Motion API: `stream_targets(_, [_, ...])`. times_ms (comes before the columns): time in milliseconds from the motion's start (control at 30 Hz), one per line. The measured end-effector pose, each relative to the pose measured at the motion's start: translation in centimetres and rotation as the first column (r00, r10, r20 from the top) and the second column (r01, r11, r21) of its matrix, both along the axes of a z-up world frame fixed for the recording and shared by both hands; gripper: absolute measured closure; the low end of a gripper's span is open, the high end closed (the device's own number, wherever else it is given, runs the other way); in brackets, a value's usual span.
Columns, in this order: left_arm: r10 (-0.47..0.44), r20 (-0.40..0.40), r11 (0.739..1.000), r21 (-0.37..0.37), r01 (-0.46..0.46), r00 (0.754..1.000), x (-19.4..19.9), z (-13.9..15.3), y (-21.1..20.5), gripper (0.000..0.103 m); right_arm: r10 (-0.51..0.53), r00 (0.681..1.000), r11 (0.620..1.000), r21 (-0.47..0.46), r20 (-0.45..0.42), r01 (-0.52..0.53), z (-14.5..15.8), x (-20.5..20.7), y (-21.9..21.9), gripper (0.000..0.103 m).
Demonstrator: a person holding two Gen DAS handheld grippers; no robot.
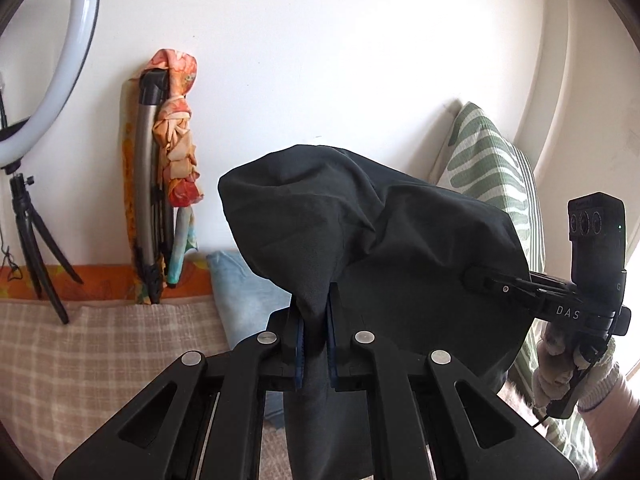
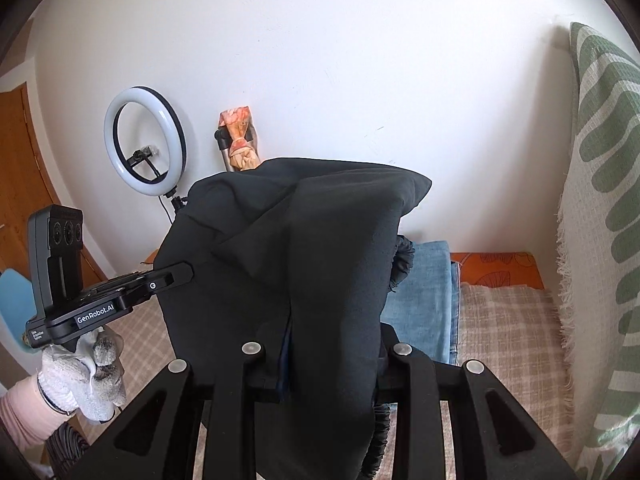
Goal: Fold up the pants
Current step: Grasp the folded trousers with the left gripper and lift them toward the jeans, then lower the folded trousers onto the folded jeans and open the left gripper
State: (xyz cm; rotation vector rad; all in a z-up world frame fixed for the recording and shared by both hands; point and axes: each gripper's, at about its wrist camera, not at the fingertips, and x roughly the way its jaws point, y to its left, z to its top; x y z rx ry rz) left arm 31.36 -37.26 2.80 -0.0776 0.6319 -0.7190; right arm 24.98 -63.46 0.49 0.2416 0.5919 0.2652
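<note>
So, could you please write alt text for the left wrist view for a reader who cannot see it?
The left tongs are shut on a bunched fold of the black pants, lifted before a white wall. The right tongs grip the same cloth from the right. Behind are a ring light, folded blue jeans and a green-patterned cushion.

We are seeing the left hand-held gripper [image 1: 315,344] as matte black, with blue pads [image 1: 300,354] and round silver screws [image 1: 267,337]. The right hand-held gripper [image 1: 472,276] is showing white "DAS" lettering. We are wearing grey-white knitted gloves [image 2: 82,376] and pale pink sleeves [image 2: 24,408].
</note>
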Motion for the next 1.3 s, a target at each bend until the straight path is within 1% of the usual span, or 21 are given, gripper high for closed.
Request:
stream_targets(100, [0.015, 0.001, 1.000, 0.007, -0.015, 1.000, 2.2, -0.3, -0.8, 0.096, -0.007, 1.000, 1.000, 0.007, 0.000, 0.007, -0.1, 3.1, -0.6, 0.075])
stream_targets(200, [0.022, 0.006, 0.999, 0.036, -0.022, 1.000, 3.8, -1.3, -1.7, 0.096, -0.008, 1.000, 1.000, 0.000, -0.007, 0.008, -0.8, 5.8, -1.0, 0.075])
stream_targets(400, [0.042, -0.048, 0.997, 0.063, -0.039, 0.998, 7.2, -4.2, -2.7, 0.096, -0.011, 0.998, 1.000, 0.002, -0.068, 0.012, -4.2, 10.7, -1.6, 0.075])
stream_targets(567, [0.062, -0.071, 0.993, 0.108, -0.054, 0.996, 9.0, -6.4, -3.3, 0.096, -0.015, 0.991, 1.000, -0.001, -0.133, 0.015, -7.1, 13.7, -1.6, 0.075])
stream_targets(633, [0.071, -0.063, 0.989, 0.137, -0.062, 0.995, 9.4, -7.0, -3.6, 0.095, -0.018, 0.988, 1.000, -0.010, -0.154, 0.017, -7.9, 14.6, -1.5, 0.074])
stream_targets(667, [0.073, -0.056, 0.984, 0.166, -0.063, 0.996, 9.5, -7.2, -4.0, 0.092, -0.020, 0.986, 1.000, -0.018, -0.167, 0.018, -8.2, 14.9, -1.5, 0.072])
stream_targets(733, [0.091, -0.047, 0.971, 0.226, -0.078, 0.995, 10.2, -7.4, -4.4, 0.087, -0.059, 0.980, 0.997, -0.060, -0.191, 0.048, -8.5, 15.5, -1.4, 0.061])
stream_targets(767, [0.103, -0.041, 0.969, 0.231, -0.091, 0.994, 10.2, -7.3, -4.3, 0.084, -0.088, 0.975, 0.993, -0.090, -0.205, 0.071, -8.6, 15.7, -1.6, 0.058])
stream_targets(833, [0.116, -0.041, 0.974, 0.202, -0.106, 0.992, 10.1, -6.9, -3.8, 0.065, -0.147, 0.962, 0.984, -0.128, -0.228, 0.120, -8.7, 15.8, -2.2, 0.052])
stream_targets(867, [0.113, -0.044, 0.977, 0.188, -0.103, 0.993, 9.8, -6.7, -3.5, 0.061, -0.155, 0.961, 0.984, -0.119, -0.229, 0.131, -8.6, 15.7, -2.6, 0.045])
stream_targets(900, [0.107, -0.041, 0.978, 0.185, -0.098, 0.993, 9.5, -6.5, -3.4, 0.056, -0.165, 0.960, 0.984, -0.106, -0.228, 0.144, -8.5, 15.4, -2.9, 0.041])
stream_targets(1000, [0.089, -0.023, 0.974, 0.211, -0.082, 0.996, 8.7, -6.3, -3.2, 0.056, -0.183, 0.959, 0.982, -0.094, -0.215, 0.167, -8.1, 14.4, -3.7, 0.041])
stream_targets(1100, [0.078, -0.020, 0.976, 0.205, -0.072, 0.997, 7.7, -5.9, -3.1, 0.056, -0.195, 0.958, 0.980, -0.088, -0.210, 0.180, -7.9, 13.3, -3.9, 0.041])
stream_targets(1200, [0.068, -0.009, 0.978, 0.199, -0.065, 0.998, 6.8, -5.1, -3.1, 0.056, -0.210, 0.959, 0.976, -0.100, -0.191, 0.194, -7.4, 11.8, -3.8, 0.041])
stream_targets(1267, [0.067, 0.005, 0.979, 0.194, -0.066, 0.998, 5.9, -4.4, -2.8, 0.053, -0.207, 0.961, 0.976, -0.102, -0.180, 0.191, -7.1, 10.5, -3.6, 0.041])
stream_targets(1300, [0.065, 0.008, 0.980, 0.187, -0.065, 0.998, 5.4, -4.1, -2.6, 0.049, -0.210, 0.962, 0.975, -0.113, -0.172, 0.192, -6.8, 10.0, -3.3, 0.040])
